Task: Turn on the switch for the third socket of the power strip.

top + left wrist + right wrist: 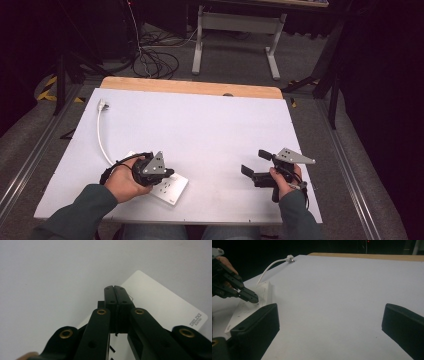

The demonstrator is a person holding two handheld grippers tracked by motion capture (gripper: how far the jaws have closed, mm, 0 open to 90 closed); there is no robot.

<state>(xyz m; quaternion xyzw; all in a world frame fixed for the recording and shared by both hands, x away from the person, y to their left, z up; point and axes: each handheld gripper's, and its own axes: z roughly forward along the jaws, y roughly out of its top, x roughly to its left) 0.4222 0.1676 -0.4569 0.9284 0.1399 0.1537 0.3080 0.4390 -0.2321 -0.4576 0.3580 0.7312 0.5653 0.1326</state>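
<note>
at the left the white cord (101, 131) runs from its plug (102, 105) down to the power strip (170, 189). the left gripper (167, 173) rests its tips on the strip, jaws pressed together, seemingly pinching nothing; pushing there could skid the strip off the near table (210, 125) edge. right of the strip, the right gripper (256, 162) hovers wide open, empty.

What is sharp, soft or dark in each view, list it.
High view: white table sheet evenly lit, surroundings fall to near black, whole frame slightly soft. Left gripper view: the shut left hand-held gripper is close and sharp, the brand print on the power strip readable. Right gripper view: the right hand-held gripper, jaws wide apart, is dark and blurred; the plug stands against black background.
</note>
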